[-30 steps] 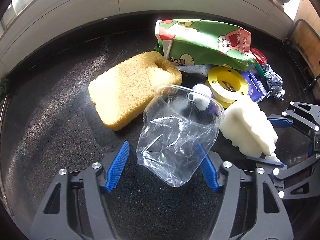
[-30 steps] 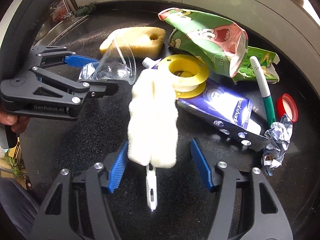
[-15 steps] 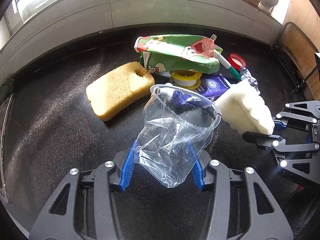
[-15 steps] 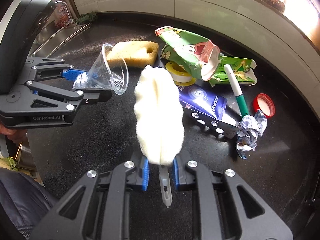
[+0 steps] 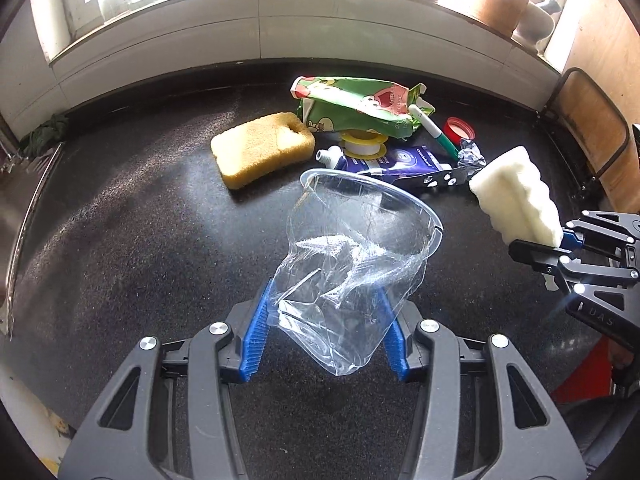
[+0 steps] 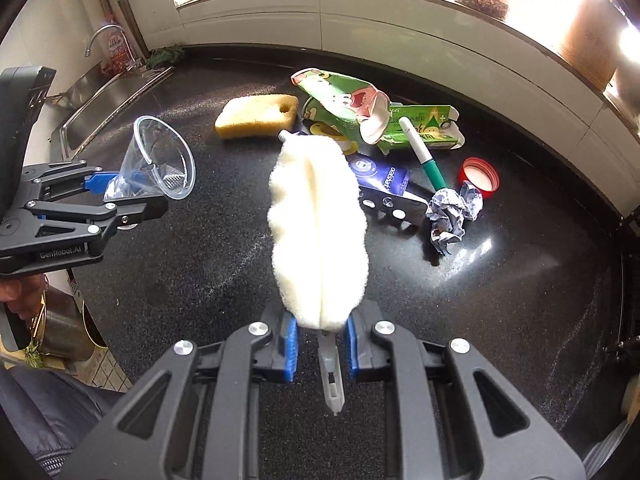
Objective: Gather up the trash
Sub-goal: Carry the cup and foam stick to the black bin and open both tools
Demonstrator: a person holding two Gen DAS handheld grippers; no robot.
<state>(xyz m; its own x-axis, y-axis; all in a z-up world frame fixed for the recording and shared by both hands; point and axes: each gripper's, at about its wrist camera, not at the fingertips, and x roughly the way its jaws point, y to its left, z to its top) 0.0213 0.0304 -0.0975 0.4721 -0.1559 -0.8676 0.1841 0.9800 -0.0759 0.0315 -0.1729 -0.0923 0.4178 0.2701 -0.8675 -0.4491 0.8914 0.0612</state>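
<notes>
My left gripper [image 5: 324,332] is shut on a crushed clear plastic cup [image 5: 356,264] and holds it above the black counter [image 5: 120,240]; the cup also shows in the right wrist view [image 6: 160,164]. My right gripper [image 6: 320,340] is shut on a white foam sponge head [image 6: 316,232] with a grey plastic stem, lifted off the counter; it shows at the right of the left wrist view [image 5: 516,200]. On the counter lie a yellow sponge [image 6: 256,116], green cartons [image 6: 348,108], a blue tube [image 6: 384,180], a green pen [image 6: 424,152], a red lid [image 6: 480,174] and crumpled foil [image 6: 452,212].
A steel sink [image 6: 100,108] with a tap lies at the counter's left end. A white tiled wall and window sill [image 6: 360,20] run behind the counter. A roll of yellow tape [image 5: 362,142] sits under the cartons. A wooden chair back [image 5: 592,132] stands at the right.
Both grippers closed on their items and lifted them back and up from the pile: the left on the cup, the right on the white sponge head.
</notes>
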